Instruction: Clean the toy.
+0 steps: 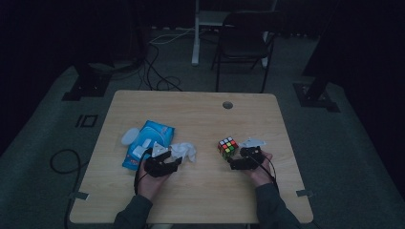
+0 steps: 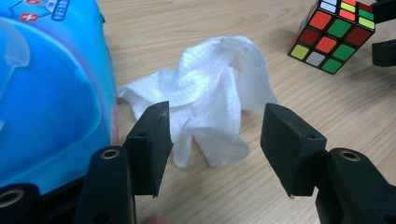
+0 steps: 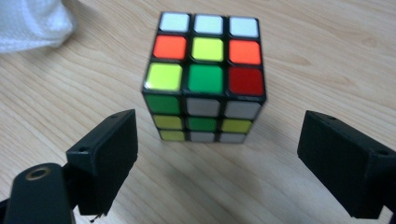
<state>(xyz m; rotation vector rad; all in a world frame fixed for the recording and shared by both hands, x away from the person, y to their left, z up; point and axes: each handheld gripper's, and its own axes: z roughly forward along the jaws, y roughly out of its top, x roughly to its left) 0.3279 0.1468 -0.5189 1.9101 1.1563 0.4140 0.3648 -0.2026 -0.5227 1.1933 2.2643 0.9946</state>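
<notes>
So the scrambled multicoloured puzzle cube (image 3: 205,77) is sitting on the light wood-grain table (image 1: 200,114), just ahead of the right gripper (image 3: 217,156) and lined up with the gap between its two black jaws. Those jaws are spread wide, wider than the cube, and neither one is touching it. A corner of crumpled white wipe (image 2: 210,100) peeks in past the left-hand jaw in the right gripper view.

Over on the other side, the left gripper (image 2: 215,140) also has its jaws wide apart, with the wipe lying on the table right between and just beyond them, not pinched. Outside its left jaw is a blue plastic wipes packet (image 2: 46,93), close by. The cube shows up beyond the right jaw, well apart from the wipe.
</notes>
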